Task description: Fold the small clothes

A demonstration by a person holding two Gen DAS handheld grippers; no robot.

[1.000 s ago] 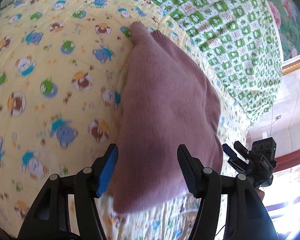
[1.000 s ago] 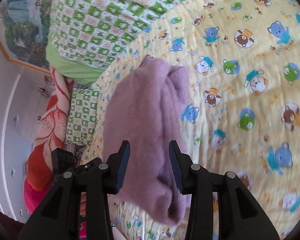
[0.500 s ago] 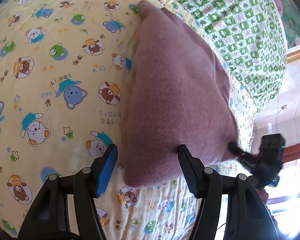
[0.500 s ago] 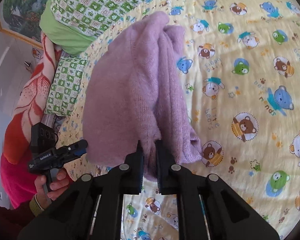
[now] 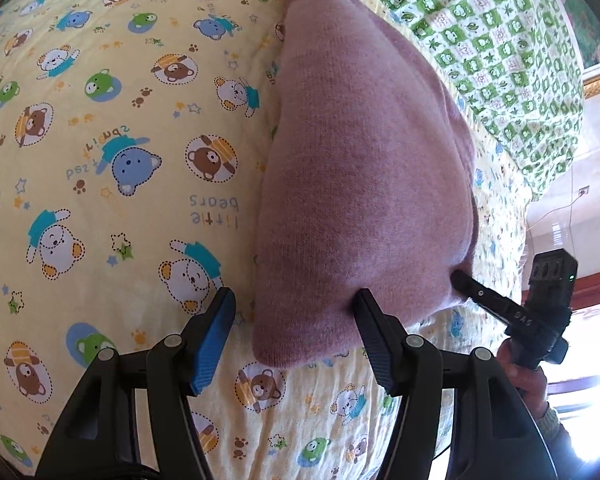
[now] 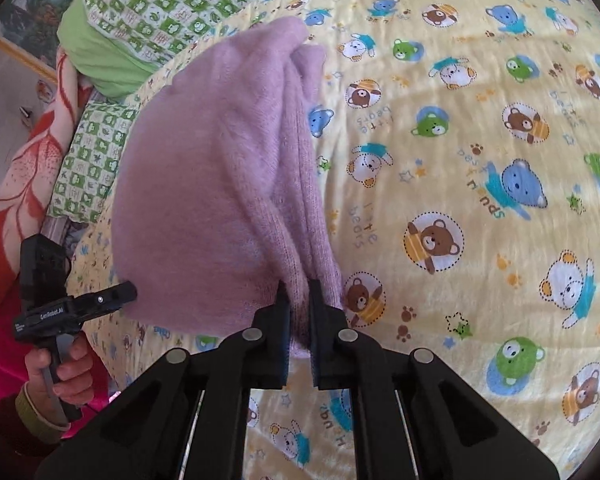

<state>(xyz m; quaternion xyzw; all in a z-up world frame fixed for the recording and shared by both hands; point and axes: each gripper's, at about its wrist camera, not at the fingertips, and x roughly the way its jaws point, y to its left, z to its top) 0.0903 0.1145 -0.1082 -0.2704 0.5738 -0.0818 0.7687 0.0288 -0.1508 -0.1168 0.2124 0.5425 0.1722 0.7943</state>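
A folded mauve knit garment lies on the yellow bear-print sheet. My left gripper is open and straddles its near corner; the blue left pad stands clear of the cloth. My right gripper is shut on the garment's near edge, where several layers bunch together. The left wrist view shows the right gripper pinching the cloth's right corner. The left gripper appears in the right wrist view at the cloth's left corner.
A green checked quilt lies behind the garment and shows as the quilt at upper left in the right wrist view. An orange floral blanket hangs past the bed's edge. A person's hand grips the left handle.
My right gripper's jaws have closed onto the garment's near edge. Both grippers have sunk closer to the bed, and the garment looks larger. The left jaws keep the same gap.
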